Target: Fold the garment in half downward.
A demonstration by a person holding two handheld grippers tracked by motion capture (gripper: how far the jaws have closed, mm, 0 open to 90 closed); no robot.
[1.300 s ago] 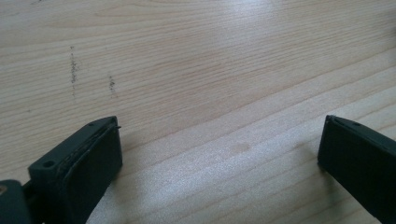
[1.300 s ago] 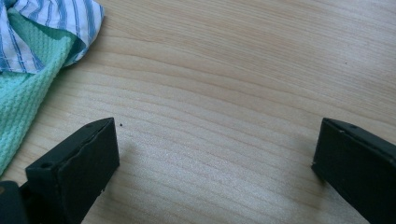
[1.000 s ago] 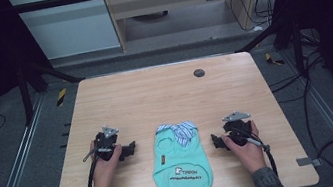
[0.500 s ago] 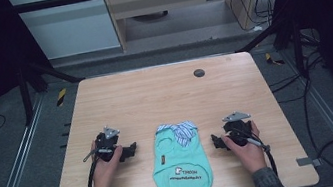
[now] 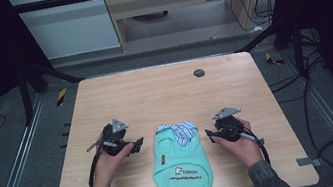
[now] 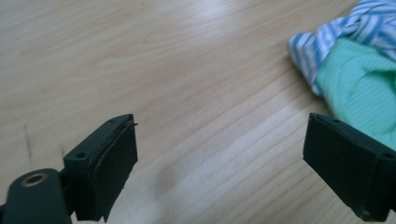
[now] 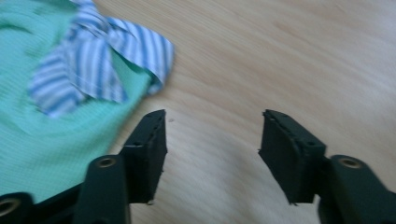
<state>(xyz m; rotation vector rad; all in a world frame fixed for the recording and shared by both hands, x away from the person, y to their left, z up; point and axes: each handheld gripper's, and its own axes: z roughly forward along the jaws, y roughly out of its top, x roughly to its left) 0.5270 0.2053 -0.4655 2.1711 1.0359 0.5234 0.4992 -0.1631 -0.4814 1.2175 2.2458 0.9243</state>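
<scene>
I held one gripper in each hand over the wooden table (image 5: pixel 164 94), with the small mint-green garment (image 5: pixel 182 167) lying flat between them at the near edge. The garment carried a blue-and-white striped collar (image 5: pixel 178 131) at its far end and a white printed mark (image 5: pixel 177 171) on its lower half, the lettering too small to read. My left gripper (image 5: pixel 138 143) stood just beside the garment's left edge, clear of the cloth; in the left gripper view its jaws stood wide apart over bare wood, having just closed a little, with nothing between them, and the striped collar (image 6: pixel 327 42) and green knit (image 6: pixel 364 88) lay off by the right jaw. My right gripper (image 5: pixel 209 135) stood just beside the garment's right edge, likewise not touching it; in the right gripper view its jaws had just been closing and stood at a middling gap over bare wood, nothing between them, with the collar (image 7: pixel 100 60) and the green cloth (image 7: pixel 42 140) lying beside the left jaw. I recorded no container on the table. The one other item on it was a small dark round disc (image 5: pixel 198 72) near the far edge, well apart from the garment and both grippers.
</scene>
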